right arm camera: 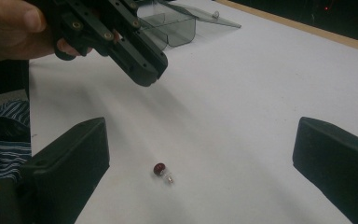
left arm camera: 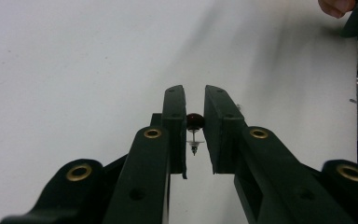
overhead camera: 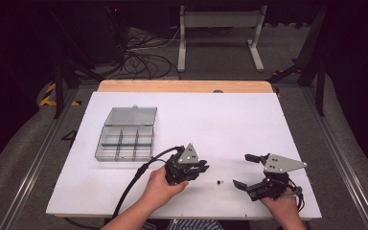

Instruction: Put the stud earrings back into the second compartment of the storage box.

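Note:
A small pin with a dark red round head (left arm camera: 195,121) is pinched between the jaws of my left gripper (left arm camera: 194,99), its metal shaft pointing back toward the camera. That left gripper (overhead camera: 202,167) hovers over the front middle of the white table. A second red-headed pin (right arm camera: 161,170) lies on the table, seen as a dark speck (overhead camera: 219,182) between the two grippers. My right gripper (overhead camera: 242,170) stands wide open at the front right, its jaws spread either side of the lying pin (right arm camera: 203,149) and well short of it. The left gripper (right arm camera: 140,60) hangs above and beyond that pin.
A clear plastic compartment box (overhead camera: 124,143) with its lid (overhead camera: 131,116) folded back sits at the table's left; its edge is also visible (right arm camera: 177,25). A wooden strip (overhead camera: 184,86) runs along the table's far edge. A striped sleeve (right arm camera: 2,135) is at the near side.

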Demonstrator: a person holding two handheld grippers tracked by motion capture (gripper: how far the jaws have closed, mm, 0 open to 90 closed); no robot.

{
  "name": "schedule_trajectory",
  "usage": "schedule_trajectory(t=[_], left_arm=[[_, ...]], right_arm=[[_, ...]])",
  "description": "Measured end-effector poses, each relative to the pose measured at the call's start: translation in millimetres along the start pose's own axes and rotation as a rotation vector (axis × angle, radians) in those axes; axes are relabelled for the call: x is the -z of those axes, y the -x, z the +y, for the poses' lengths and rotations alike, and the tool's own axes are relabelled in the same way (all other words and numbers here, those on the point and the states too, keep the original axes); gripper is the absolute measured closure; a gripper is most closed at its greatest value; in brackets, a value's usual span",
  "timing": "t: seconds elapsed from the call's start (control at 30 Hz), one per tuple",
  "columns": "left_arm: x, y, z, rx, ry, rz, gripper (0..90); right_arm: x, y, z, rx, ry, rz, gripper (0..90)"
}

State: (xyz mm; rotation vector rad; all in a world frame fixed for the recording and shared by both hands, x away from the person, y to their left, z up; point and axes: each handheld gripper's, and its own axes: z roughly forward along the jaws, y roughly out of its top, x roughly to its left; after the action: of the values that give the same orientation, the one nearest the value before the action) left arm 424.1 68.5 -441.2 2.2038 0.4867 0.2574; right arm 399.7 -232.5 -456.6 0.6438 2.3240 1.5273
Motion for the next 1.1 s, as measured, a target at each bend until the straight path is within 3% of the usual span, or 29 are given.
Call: schedule_trajectory(t=[0.47,1.1], left_arm=[[37.9,-20.0,2.1,0.014,0.031,0.078,79.1],[73.0,-46.4,-6.9,0.06,0.058,0.159,79.1]], right_arm=[[-0.9,-0.2,-0.1,-0.002,-0.003,-0.003,4.0],[-1.5,-0.8,0.0,0.001,-0.006,-0.001,4.0]])
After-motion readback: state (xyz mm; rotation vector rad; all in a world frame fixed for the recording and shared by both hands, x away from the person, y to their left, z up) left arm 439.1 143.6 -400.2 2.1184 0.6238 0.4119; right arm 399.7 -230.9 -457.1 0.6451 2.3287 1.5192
